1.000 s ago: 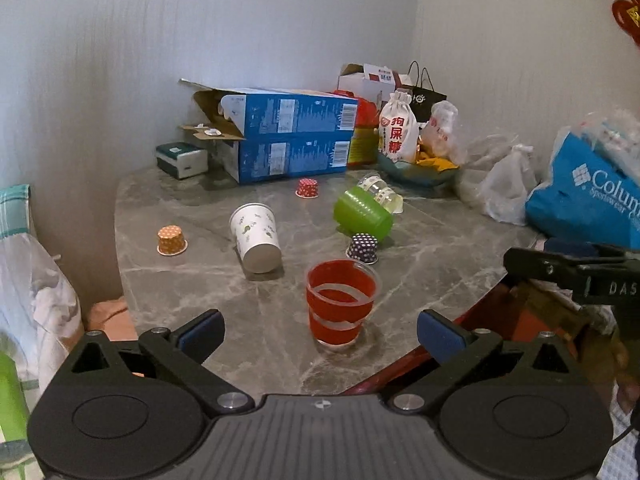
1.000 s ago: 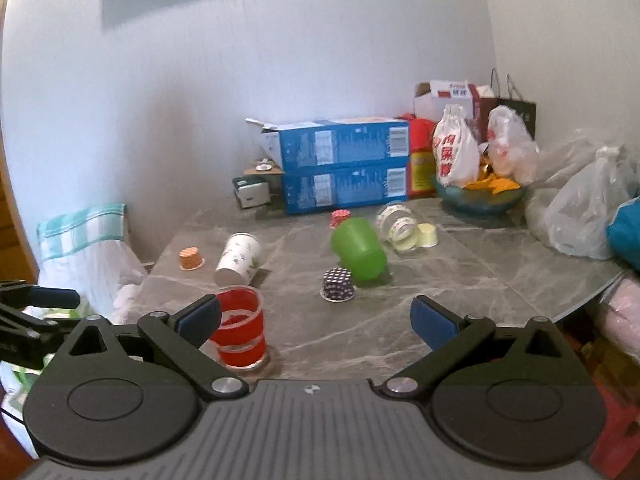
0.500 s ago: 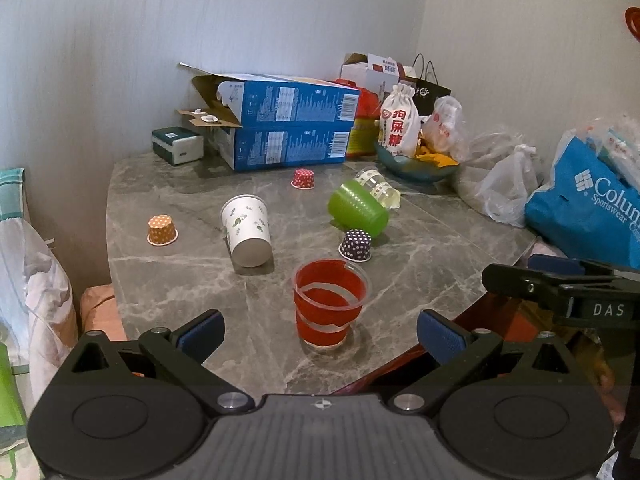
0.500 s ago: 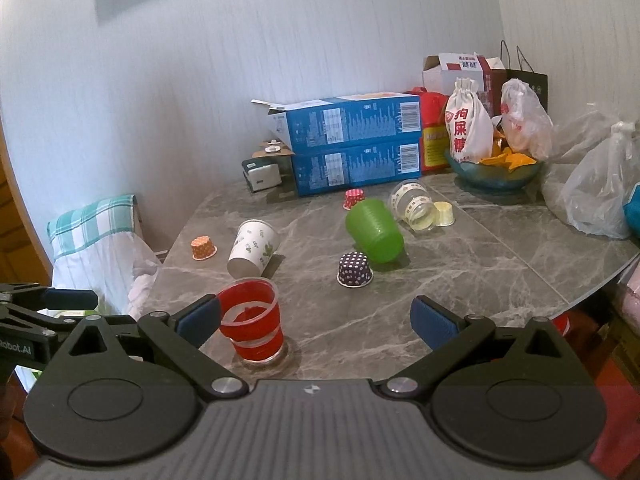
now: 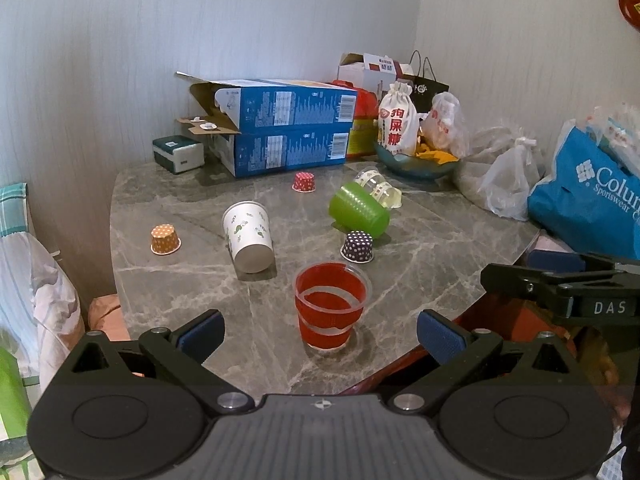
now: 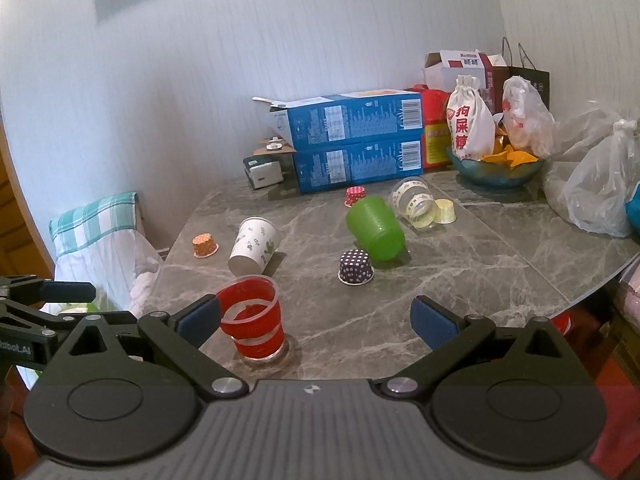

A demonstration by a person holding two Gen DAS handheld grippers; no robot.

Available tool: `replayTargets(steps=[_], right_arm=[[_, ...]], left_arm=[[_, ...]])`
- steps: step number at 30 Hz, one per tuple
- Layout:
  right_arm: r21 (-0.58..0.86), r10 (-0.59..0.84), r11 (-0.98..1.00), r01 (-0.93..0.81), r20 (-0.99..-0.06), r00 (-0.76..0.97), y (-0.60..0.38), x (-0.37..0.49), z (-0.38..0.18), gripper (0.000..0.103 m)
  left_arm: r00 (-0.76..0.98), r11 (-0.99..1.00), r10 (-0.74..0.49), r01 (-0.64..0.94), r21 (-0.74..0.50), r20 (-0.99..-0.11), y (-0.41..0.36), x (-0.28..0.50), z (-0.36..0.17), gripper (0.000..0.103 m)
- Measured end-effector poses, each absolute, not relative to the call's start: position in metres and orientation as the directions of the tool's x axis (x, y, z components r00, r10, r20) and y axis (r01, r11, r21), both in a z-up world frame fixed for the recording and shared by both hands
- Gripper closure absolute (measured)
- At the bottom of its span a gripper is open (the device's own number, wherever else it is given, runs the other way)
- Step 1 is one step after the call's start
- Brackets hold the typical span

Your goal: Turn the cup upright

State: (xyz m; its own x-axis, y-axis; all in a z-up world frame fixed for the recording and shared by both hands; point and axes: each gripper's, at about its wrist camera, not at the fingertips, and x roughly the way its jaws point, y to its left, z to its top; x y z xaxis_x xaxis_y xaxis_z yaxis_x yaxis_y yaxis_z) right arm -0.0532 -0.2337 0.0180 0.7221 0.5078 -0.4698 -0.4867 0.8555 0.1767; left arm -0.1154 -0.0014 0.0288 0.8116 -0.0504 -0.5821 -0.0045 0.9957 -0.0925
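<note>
The blue bag [image 5: 588, 204] at the right edge says "Colum" and "Sportswear", and the rest is cut off; the white pouch [image 6: 469, 124] has red Chinese writing on it; the two blue boxes [image 6: 352, 144] stacked by the wall have tiny print and bar codes too small to read; the right gripper, seen from the left camera, shows the letters "DAS".

The red cup [image 5: 330, 306] stands upright near the front edge of the gray table [image 5: 180, 300], and I cannot tell if anything is in it; the white paper cup [image 5: 249, 236] lies on its side; the green cup [image 6: 375, 227] lies on its side too, with a clear cup [image 6: 414, 202] lying just behind it; the small purple dotted cup [image 6: 356, 267], the orange one [image 5: 165, 239] and the red one [image 5: 304, 182] sit upside down; the bowl [image 6: 496, 170] holds the pouch and some yellow things that are hard to make out.

The left gripper [image 5: 320, 330] has its fingers spread wide and holds nothing; the red cup sits between them, not touched; the right gripper [image 6: 316, 318] is spread wide too, with the red cup just beside its left finger.
</note>
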Motion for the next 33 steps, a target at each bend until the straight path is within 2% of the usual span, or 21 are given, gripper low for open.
replayTargets(steps=[33], right_arm=[[0.188,0.513,0.853,-0.488,-0.475,0.715,-0.2349,-0.0513,0.0173,0.001]], left_arm=[[0.806,0.998,-0.021,-0.017,-0.059,-0.592,-0.0033,-0.1057,0.028,0.0]])
